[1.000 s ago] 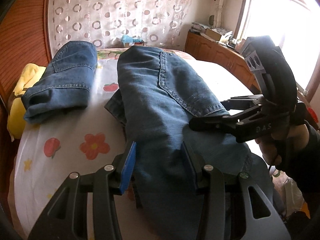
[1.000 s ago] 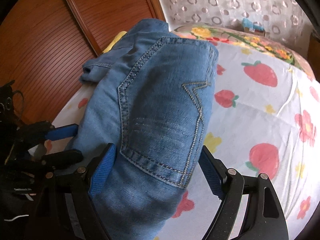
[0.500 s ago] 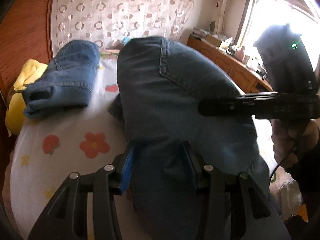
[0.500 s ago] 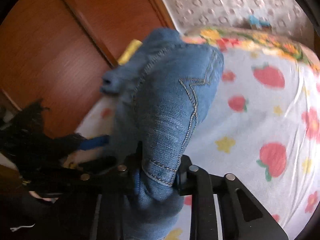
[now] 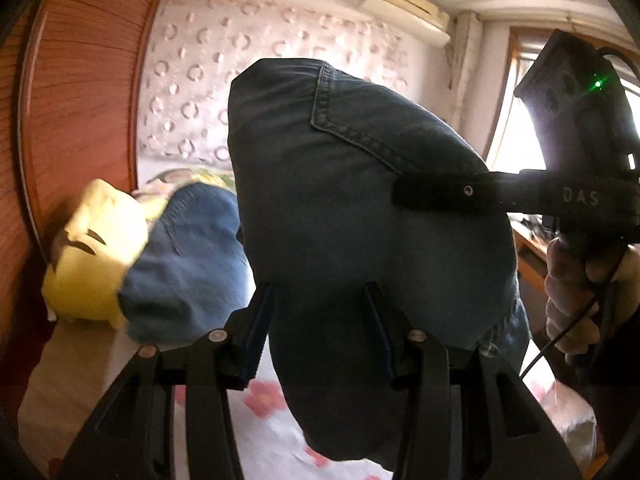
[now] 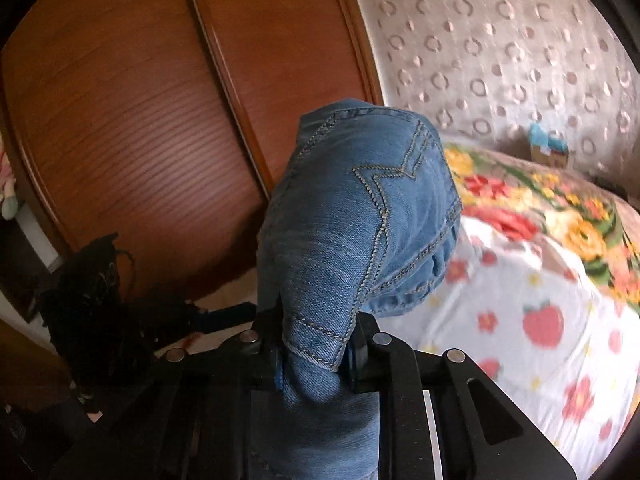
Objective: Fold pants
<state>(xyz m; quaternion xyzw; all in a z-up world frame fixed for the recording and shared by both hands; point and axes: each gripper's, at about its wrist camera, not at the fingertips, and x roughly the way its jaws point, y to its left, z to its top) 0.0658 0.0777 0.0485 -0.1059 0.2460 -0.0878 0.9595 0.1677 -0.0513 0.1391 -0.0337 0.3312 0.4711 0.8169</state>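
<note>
A pair of blue jeans (image 5: 344, 208) hangs in the air above the bed, held from two sides. My left gripper (image 5: 320, 312) is shut on its lower bunched part, a blue pad pressing each side. In the right wrist view the jeans (image 6: 360, 220) show a stitched back pocket, and my right gripper (image 6: 316, 346) is shut tight on the denim just under that pocket. The right gripper (image 5: 404, 196) also shows in the left wrist view, reaching in from the right, held by a hand (image 5: 576, 292). The left gripper (image 6: 100, 300) is a dark shape at the left.
A second, folded pair of jeans (image 5: 188, 264) lies on the bed beside a yellow cloth (image 5: 92, 256). The flowered bedsheet (image 6: 540, 320) spreads below. Wooden panels (image 6: 140, 120) stand to the left, a patterned curtain (image 5: 192, 80) behind, a window (image 5: 520, 128) at the right.
The right gripper's jaws closed on the jeans by the pocket. Both grippers then rose, lifting the jeans off the bed; the sheet dropped lower in both views.
</note>
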